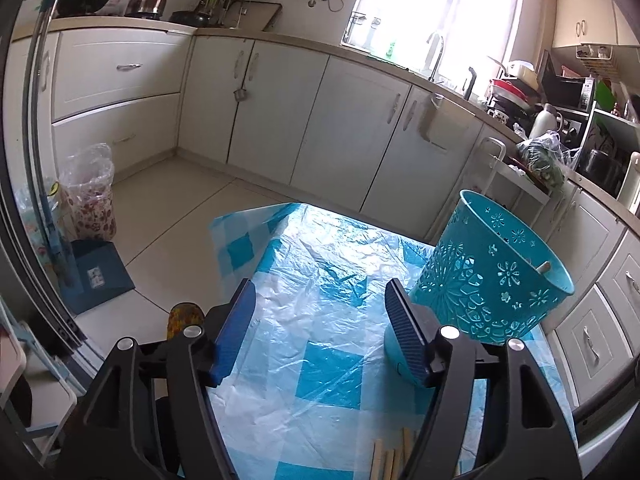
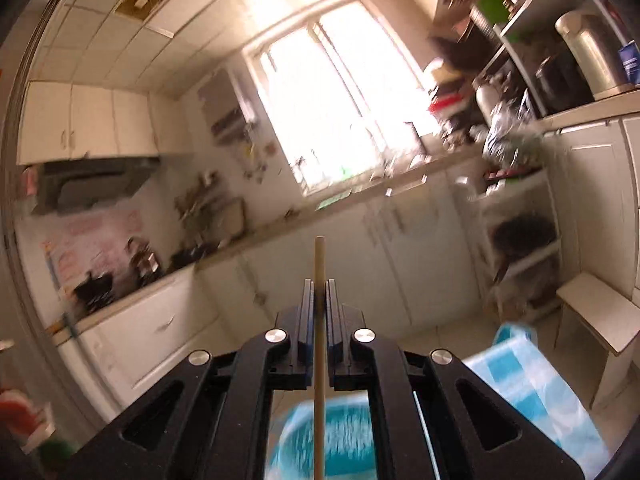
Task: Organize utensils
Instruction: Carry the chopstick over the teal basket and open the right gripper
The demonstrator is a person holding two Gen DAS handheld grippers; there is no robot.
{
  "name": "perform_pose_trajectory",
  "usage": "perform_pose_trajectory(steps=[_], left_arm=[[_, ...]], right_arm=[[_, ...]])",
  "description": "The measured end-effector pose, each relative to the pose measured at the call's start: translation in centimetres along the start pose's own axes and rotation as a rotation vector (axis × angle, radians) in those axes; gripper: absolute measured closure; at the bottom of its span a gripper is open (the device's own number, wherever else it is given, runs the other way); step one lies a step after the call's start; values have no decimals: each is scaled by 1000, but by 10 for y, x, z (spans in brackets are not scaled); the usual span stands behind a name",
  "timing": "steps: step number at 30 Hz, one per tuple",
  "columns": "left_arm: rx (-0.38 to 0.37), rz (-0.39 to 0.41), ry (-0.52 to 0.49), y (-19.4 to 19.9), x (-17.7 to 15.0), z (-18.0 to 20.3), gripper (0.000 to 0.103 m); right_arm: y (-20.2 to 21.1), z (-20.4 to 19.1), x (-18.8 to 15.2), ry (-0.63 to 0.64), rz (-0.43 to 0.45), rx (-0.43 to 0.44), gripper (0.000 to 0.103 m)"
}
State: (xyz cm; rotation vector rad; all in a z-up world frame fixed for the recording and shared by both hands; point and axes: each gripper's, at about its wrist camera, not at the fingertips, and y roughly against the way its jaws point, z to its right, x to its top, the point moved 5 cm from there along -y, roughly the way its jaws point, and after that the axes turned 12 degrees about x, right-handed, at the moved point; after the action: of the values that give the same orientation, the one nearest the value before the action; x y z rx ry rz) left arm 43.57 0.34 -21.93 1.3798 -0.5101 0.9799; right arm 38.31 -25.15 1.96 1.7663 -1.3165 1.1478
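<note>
Item: left gripper (image 1: 320,332). Its fingers (image 1: 236,336) are standing spread wide and gripping nothing, hovering over the worktop (image 1: 320,280), which is wearing a blue-and-white checked plastic sheet. Judged purpose: waiting, or readying for the next pick.

Item: teal perforated utensil holder (image 1: 492,276). It is sitting toward the worktop's far right part, just beyond the left gripper's right-hand finger and partly hidden by it, and appearing to lean with its open mouth turned up and to the right. A pale wooden tip is showing at its inner rim, so at least one utensil is probably already lodged inside.

Item: loose wooden chopsticks (image 1: 394,456). Several ends are lying on the sheet by the near edge, between the left gripper's arms, not yet collected.

Item: right gripper (image 2: 320,300). Its fingers (image 2: 308,300) are pressing together on a single wooden chopstick (image 2: 319,264), which is running straight along the finger line, its tip projecting beyond them. The lower end is passing down in front of the blurred teal holder (image 2: 344,436) below. Judged purpose: holding the stick upright over the mouth for dropping in. This view is motion-blurred, so exact alignment with the opening cannot be told.
</note>
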Motion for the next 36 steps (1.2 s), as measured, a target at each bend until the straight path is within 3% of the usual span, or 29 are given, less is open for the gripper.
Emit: perform_pose_trajectory(steps=[3, 6, 14, 24, 27, 29, 31, 34, 36], left_arm=[[5, 8, -6, 0, 0, 2, 38], [7, 14, -9, 1, 1, 1, 38], [-4, 6, -3, 0, 1, 3, 36], [13, 3, -46, 2, -6, 9, 35], [13, -11, -64, 7, -11, 9, 34], [10, -22, -71, 12, -15, 6, 32], [11, -37, -82, 17, -21, 3, 31], [-1, -77, -109, 24, -34, 1, 31], [-9, -110, -135, 29, -46, 0, 31]], right_arm=[[-27, 8, -11, 26, 39, -86, 97], [-41, 19, -31, 38, 6, -134, 97], [-47, 29, -84, 92, -112, -144, 97], [10, 24, -116, 100, -227, -111, 96], [40, 20, -129, 93, -273, -111, 90], [59, 20, -148, 74, -346, -118, 86], [73, 24, -183, 49, -502, -116, 86], [79, 32, -230, 23, -690, -111, 86], [76, 38, -249, -19, -770, -107, 86]])
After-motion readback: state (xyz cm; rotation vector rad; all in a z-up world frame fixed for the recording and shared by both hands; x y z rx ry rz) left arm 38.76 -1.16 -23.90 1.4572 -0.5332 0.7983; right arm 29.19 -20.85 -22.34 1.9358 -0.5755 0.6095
